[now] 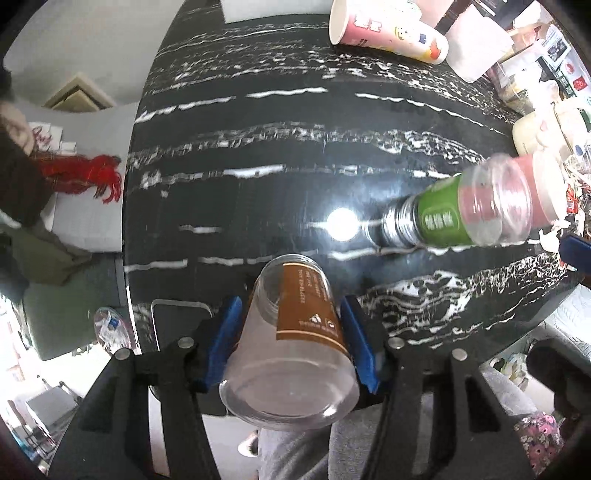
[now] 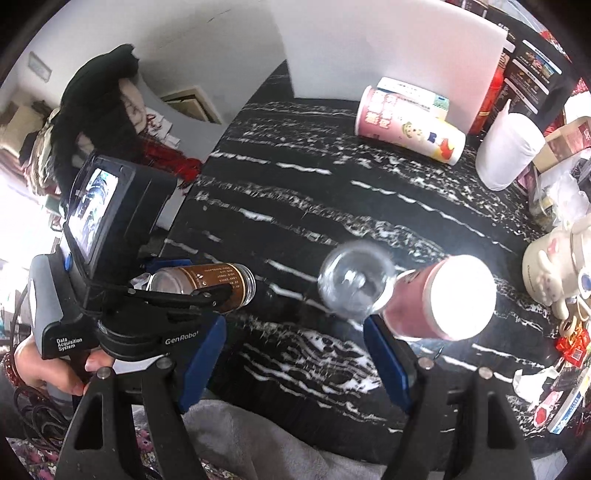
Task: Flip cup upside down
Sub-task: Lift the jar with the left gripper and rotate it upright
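Observation:
My left gripper is shut on a clear plastic cup with a brown label. The cup is tipped over, its wide base toward the camera and its narrower threaded mouth pointing at the black marble table. In the right wrist view the same cup lies sideways in the left gripper, above the table's left edge. My right gripper is open and empty, near the table's front edge. A clear jar stands just beyond its right finger.
A pink cup with a white rim stands beside the clear jar; both show in the left wrist view with a green label. A pink cartoon paper cup lies on its side at the back. A white cup, mugs and clutter crowd the right.

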`<state>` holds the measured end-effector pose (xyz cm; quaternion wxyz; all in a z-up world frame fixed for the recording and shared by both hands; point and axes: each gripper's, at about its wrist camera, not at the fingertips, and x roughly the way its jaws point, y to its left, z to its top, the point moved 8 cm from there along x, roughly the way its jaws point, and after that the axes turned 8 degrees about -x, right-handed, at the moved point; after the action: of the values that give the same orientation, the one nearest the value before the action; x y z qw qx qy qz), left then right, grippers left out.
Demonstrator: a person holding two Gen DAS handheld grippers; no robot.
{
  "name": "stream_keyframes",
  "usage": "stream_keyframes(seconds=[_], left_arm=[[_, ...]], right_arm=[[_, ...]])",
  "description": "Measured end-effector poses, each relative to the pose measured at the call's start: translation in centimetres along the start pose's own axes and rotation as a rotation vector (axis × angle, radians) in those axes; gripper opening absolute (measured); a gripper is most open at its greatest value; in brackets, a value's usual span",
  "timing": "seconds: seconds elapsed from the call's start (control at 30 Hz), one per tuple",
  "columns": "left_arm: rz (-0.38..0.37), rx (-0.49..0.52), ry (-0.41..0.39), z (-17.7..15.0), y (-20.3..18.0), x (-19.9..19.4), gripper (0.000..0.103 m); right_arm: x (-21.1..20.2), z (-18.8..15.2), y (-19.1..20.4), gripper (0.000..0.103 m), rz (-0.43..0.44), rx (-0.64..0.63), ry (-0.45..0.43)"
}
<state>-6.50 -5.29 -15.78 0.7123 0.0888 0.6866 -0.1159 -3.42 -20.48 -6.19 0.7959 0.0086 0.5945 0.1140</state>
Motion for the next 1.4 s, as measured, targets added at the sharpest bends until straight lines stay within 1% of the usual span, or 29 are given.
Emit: stream_keyframes(seconds=[0.13,0.3,0.4,0.53,0.7,0.83,0.9,1.03,1.1,1.23,1.33,1.4], left_arm=[[-0.018,-0.03,-0.007,-1.9,-0.2,1.0,0.054],[-0.025,-0.03,-0.033,-3.2,-1.1,0.9,0.054],[-0.049,-0.062,-0.029,-3.8,-1.4,0.6,0.054],[-0.045,-0.049,-0.044,-4.7,-1.8,-0.1,0.054],[-0.062,-0.033,-0.05,-5.2,-2.4,-0.2,0.054],[-0.074,-0.036,-0.055,-4.8,-2.7,0.0,0.054],[-0.089,-0.033,-0.081,-4.4,-2.9,-0.3,0.054],[-0.112,-0.02,-0.162,-3.7,-3.4,-0.9,0.054],[-0.121,-0.025,-0.184,-3.6,-3.6,-0.7,0.054],[-0.16,-0.046,-0.241,-4.0,-3.8,-0.3,0.054],[-0.164,-0.051,-0.274,-4.6,-3.9,-0.2,0.054],[-0.163,-0.058,-0.28,-5.0,-3.9,-0.1,0.054]], right_arm=[[0.1,-1.9,1.0,0.077,0.01,-0.018,0.013],[0.7,-4.7,1.6,0.077,0.008,-0.021,0.048],[0.9,-6.2,1.6,0.077,0.009,-0.01,0.065],[1.1,-7.8,1.3,0.077,0.01,0.007,0.081],[1.4,-8.4,1.3,0.077,0.011,0.017,0.086],[1.8,-8.6,1.2,0.077,0.012,0.02,0.094],[2.0,-8.7,1.1,0.077,0.013,0.024,0.097],[2.7,-9.2,0.7,0.077,0.013,0.033,0.109],[3.1,-9.5,0.5,0.077,0.011,0.036,0.114],[3.8,-10.0,0.2,0.077,0.004,0.03,0.123],[4.5,-10.3,0.0,0.077,0.001,0.026,0.132],[4.8,-10.5,-0.1,0.077,0.004,0.029,0.139]])
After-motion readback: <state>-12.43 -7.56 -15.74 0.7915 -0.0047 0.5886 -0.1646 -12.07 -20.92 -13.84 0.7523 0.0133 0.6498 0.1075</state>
